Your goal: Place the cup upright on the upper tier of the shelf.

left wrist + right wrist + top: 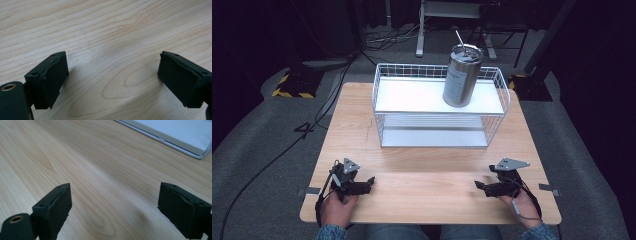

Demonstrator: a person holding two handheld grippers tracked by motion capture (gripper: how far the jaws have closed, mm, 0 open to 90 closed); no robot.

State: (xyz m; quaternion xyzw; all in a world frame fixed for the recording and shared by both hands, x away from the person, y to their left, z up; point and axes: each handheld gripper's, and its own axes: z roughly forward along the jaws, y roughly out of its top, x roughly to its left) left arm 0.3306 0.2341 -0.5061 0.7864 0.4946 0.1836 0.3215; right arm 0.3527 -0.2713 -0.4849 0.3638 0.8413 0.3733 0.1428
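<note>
On the near edge of the worktop (422, 185) I have both grippers resting low, each pointed inward toward the other across bare wood. The left gripper (371, 181) sits at the near left; its own view shows the jaws spread wide with nothing but wood grain between them. The right gripper (478, 185) sits at the near right; its own view likewise shows the jaws parted and empty, with a corner of the wire basket (200, 155) in the far upper right.

The steel tumbler (462, 75) stands on the white upper shelf of the wire basket (379, 90), toward the shelf's right end, well apart from both grippers and farther back on the worktop. Its long axis is close to upright, leaning slightly, with a straw (459, 38) rising from the lid.

Judgement: the tumbler lies ahead of and above both sets of jaws, and right of centre, so the right gripper is the nearer one. A grasp would want the jaws turned level across the upright body, coming over the basket's front rim.
</note>
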